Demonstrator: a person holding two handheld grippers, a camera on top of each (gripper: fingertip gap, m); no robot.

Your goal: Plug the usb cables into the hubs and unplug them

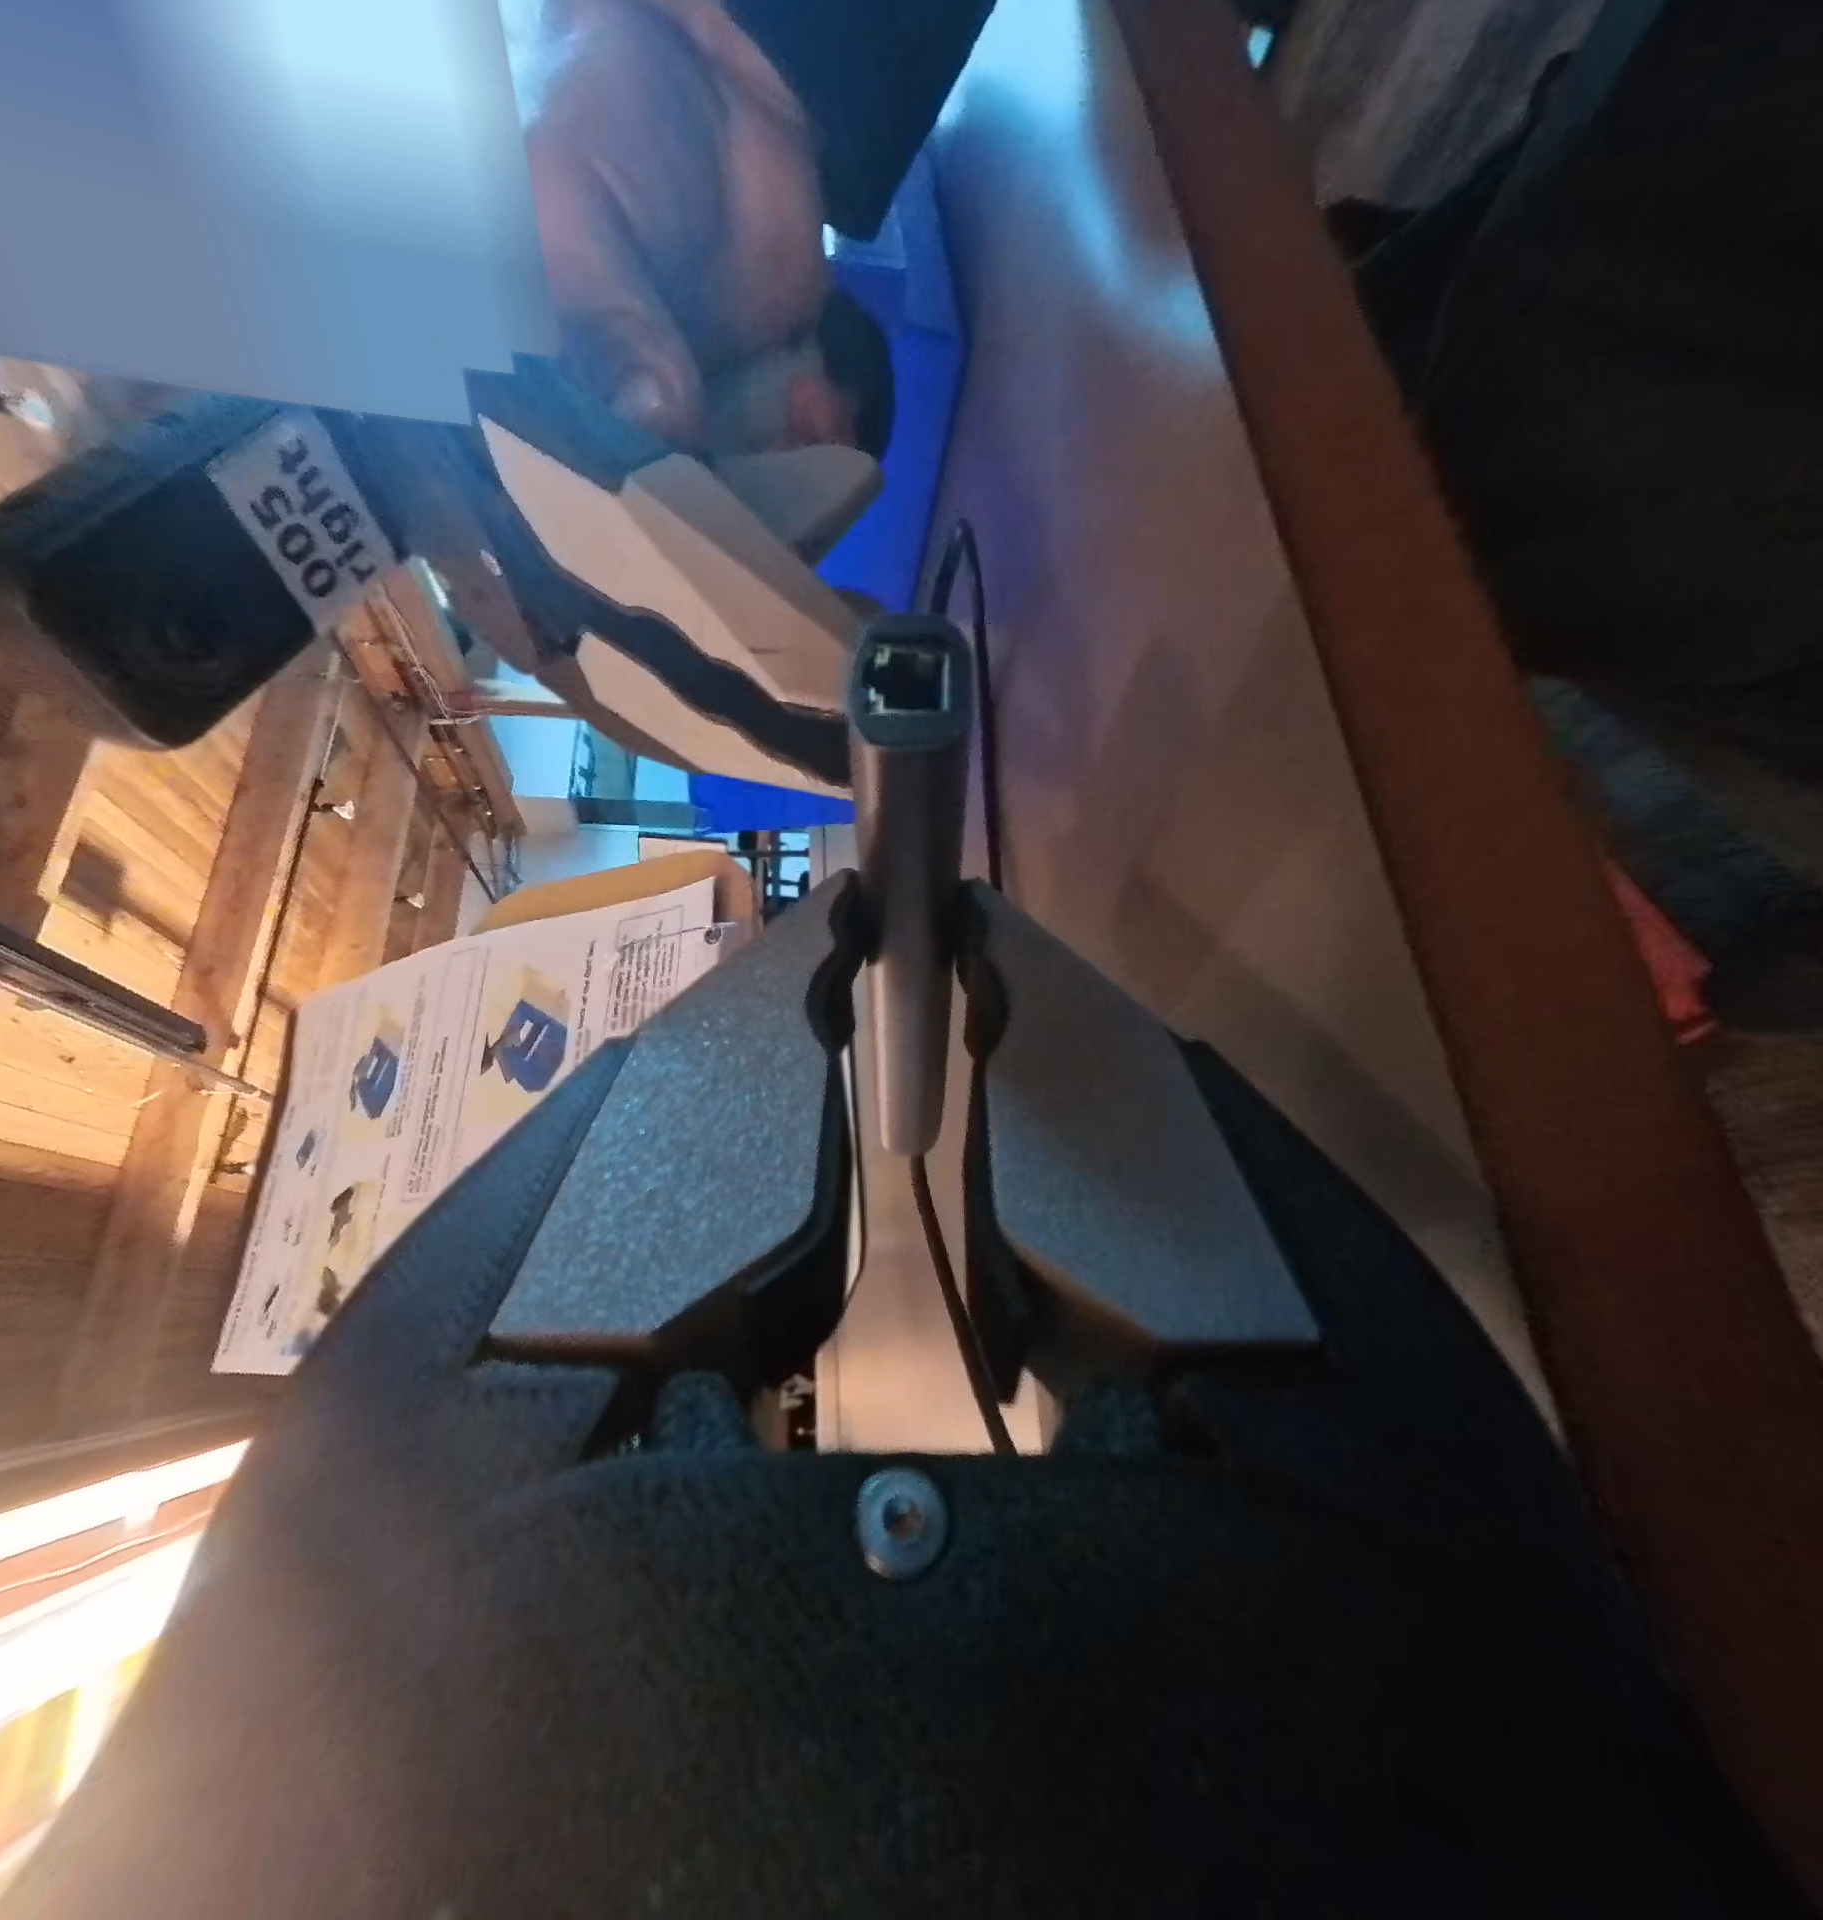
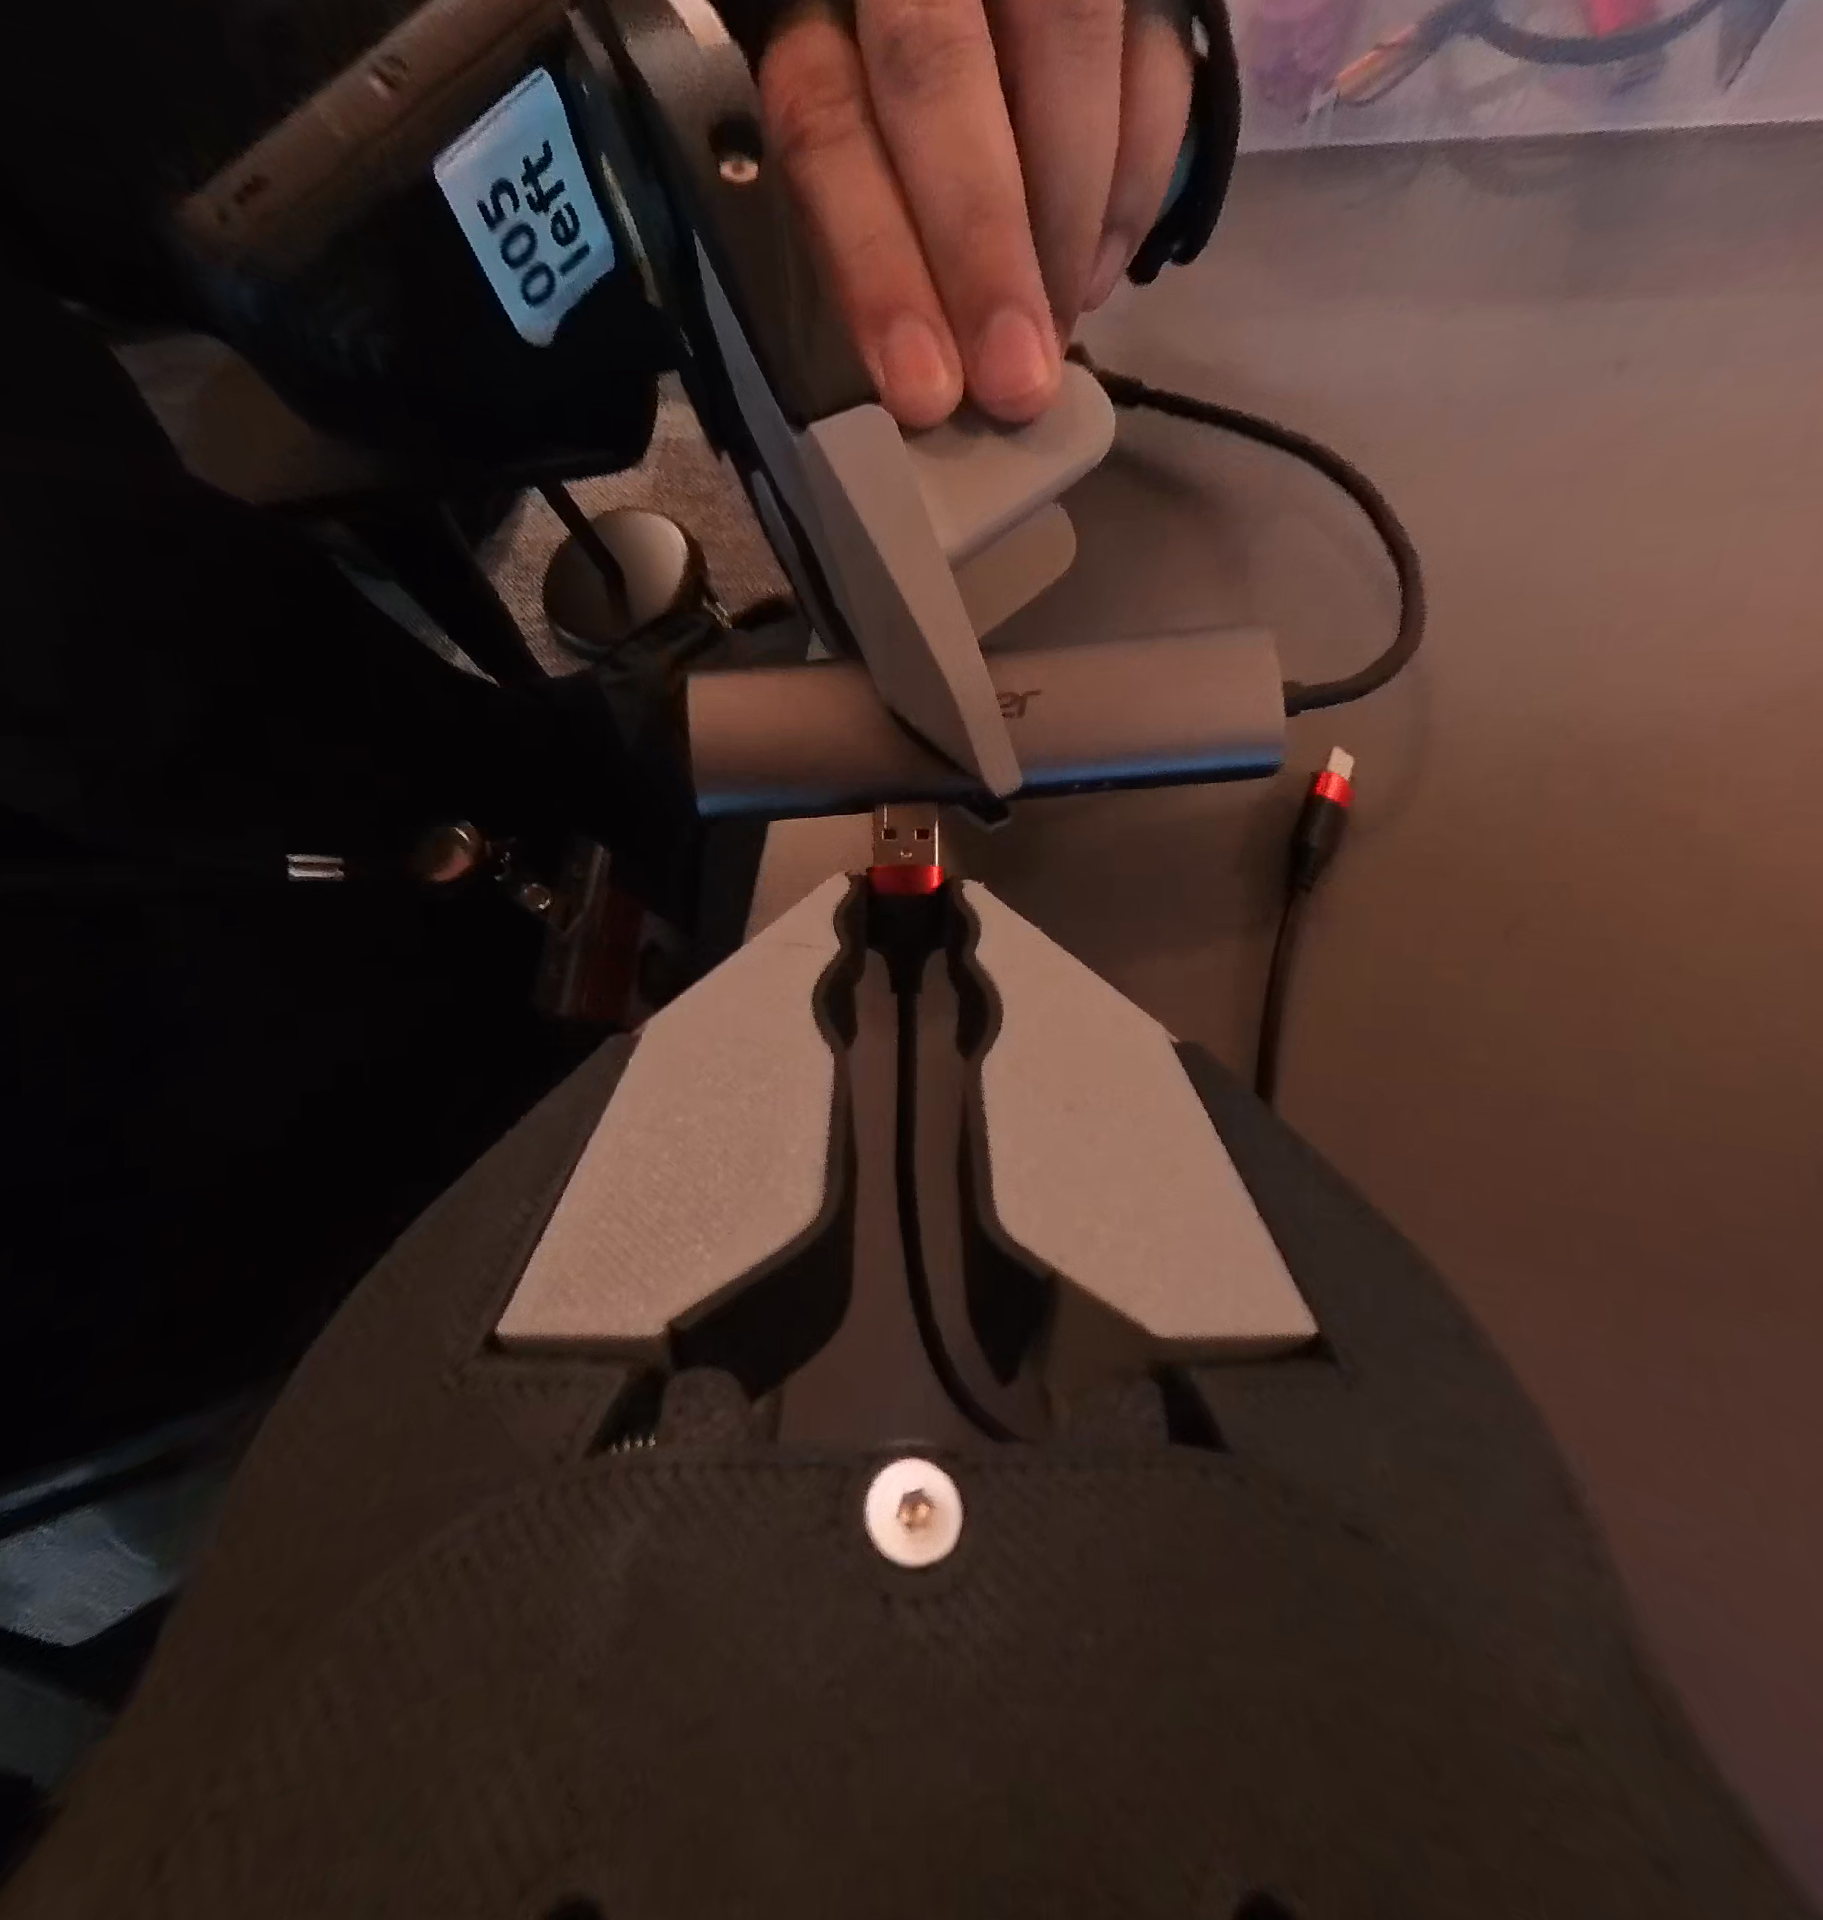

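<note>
— What's the setting?

— A plain grey-brown bench [image 2: 1561, 1143], with wooden wall panelling [image 1: 107, 1039] and a printed sheet [image 1: 450, 1101] showing in the left wrist view.

— Where's the hub?

— The grey hub [image 2: 1125, 696] sits in the left gripper [image 1: 912, 935], whose jaws are closed on its body about midway. In the left wrist view its end port faces away from the camera, and its dark lead [image 2: 1374, 540] loops off across the bench.

— And the cable?

— The right gripper [image 2: 912, 894] has its jaws pinched on the red-collared USB plug [image 2: 907, 847]. The metal tip points at the hub's long side, just short of it and not inserted. The black cable [image 2: 912, 1143] trails back between the fingers [image 2: 1094, 1143]. Its other red-collared end [image 2: 1333, 795] lies on the bench, right of the hub.

— Anything else?

— A hand [image 2: 948, 208] grips the left gripper from above.
</note>
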